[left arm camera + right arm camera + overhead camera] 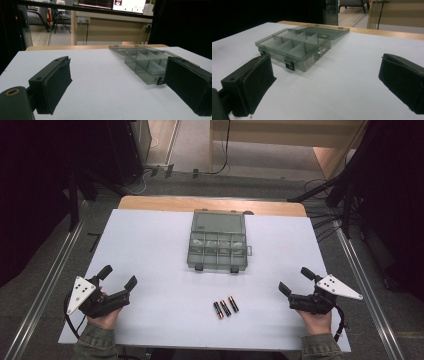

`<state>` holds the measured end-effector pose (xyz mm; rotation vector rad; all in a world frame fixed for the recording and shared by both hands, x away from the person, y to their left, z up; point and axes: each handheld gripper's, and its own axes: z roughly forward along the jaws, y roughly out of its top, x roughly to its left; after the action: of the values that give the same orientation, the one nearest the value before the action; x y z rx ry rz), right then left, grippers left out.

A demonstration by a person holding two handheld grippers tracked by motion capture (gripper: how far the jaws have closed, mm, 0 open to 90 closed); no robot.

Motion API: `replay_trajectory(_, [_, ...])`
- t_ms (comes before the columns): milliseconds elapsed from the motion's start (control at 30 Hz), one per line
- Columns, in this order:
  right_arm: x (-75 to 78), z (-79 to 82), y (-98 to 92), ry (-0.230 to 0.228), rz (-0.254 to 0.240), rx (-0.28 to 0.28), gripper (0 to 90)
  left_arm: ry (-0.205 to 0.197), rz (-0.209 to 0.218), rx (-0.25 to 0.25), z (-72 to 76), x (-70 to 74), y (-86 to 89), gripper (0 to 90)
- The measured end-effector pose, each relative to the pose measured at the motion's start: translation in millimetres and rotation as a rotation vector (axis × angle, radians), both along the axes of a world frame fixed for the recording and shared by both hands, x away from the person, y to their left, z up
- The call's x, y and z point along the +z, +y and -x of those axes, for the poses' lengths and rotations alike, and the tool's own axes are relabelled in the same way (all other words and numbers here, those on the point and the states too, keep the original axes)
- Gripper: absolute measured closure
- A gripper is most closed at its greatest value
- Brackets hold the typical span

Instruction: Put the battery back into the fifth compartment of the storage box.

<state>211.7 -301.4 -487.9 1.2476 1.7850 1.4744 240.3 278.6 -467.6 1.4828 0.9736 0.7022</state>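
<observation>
Compartment box (218,251) sits at mid-table, lid thrown open and lying flat on the far side; its long axis runs left to right, front latches toward the person. Its compartments look empty, though the tinted plastic leaves that uncertain. Three batteries (226,307) lie side by side on the white table (150,250) nearer the person, between box and table edge, apart from it, long axes slanting near-left to far-right. Judged: loading not begun. Left gripper (118,278) and right gripper (295,281) rest at the near corners, jaws spread wide, grasping nothing.
</observation>
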Motion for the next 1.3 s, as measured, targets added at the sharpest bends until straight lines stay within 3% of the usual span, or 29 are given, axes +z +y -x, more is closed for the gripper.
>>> replay_trajectory(300, [-0.2,-0.9,6.1,0.04,0.004,0.01,0.9,0.017,0.047,0.023,1.1,-2.0,5.7,7.5])
replay_trajectory(633, [1.5,-3.8,31.1,0.12,0.122,0.115,4.7,0.023,0.013,0.009,0.9,-2.1,2.3,7.5])
replay_trajectory(767, [1.3,-5.9,37.1,0.163,0.141,0.135,3.5,0.022,0.017,0.01,0.6,-2.2,2.7,7.5])
replay_trajectory(1300, [3.1,-10.6,65.4,0.232,0.226,0.24,3.0,0.041,-0.004,-0.009,-1.2,-4.6,-0.9,7.5])
